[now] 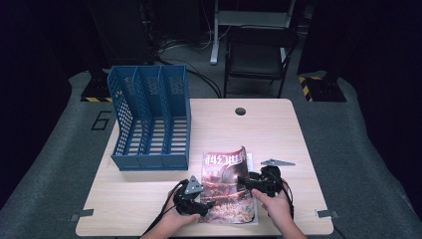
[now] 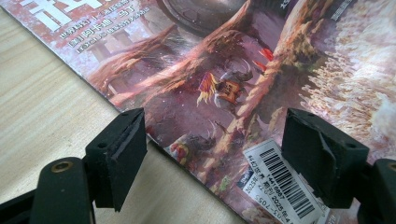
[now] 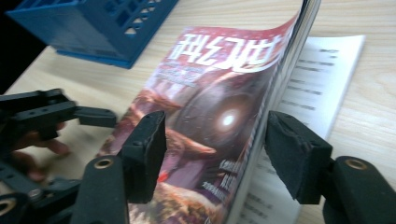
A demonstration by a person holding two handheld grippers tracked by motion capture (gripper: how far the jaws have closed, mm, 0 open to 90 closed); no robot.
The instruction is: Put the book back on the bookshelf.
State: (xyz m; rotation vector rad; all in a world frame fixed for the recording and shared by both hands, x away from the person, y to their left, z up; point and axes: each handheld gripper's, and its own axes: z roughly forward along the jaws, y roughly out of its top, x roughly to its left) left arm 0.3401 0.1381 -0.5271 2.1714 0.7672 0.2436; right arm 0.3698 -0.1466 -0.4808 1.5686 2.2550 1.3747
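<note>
The right hand-held gripper (image 3: 212,156) stands with jaws apart around the lifted fore-edge of a glossy red-and-brown paperback magazine (image 1: 228,186), pads not yet pressing. The left hand-held gripper (image 2: 215,154), jaws also apart, straddles the magazine's lower left corner. The magazine lies low in the frame's centre on the pale wooden desk (image 1: 149,191), below-right of a blue plastic file rack (image 1: 152,119).

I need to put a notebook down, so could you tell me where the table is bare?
The far right, between the file rack and the right edge, is bare, as is the near left corner. The near middle is crowded: magazine, both hand-held grippers, grey plate.
</note>
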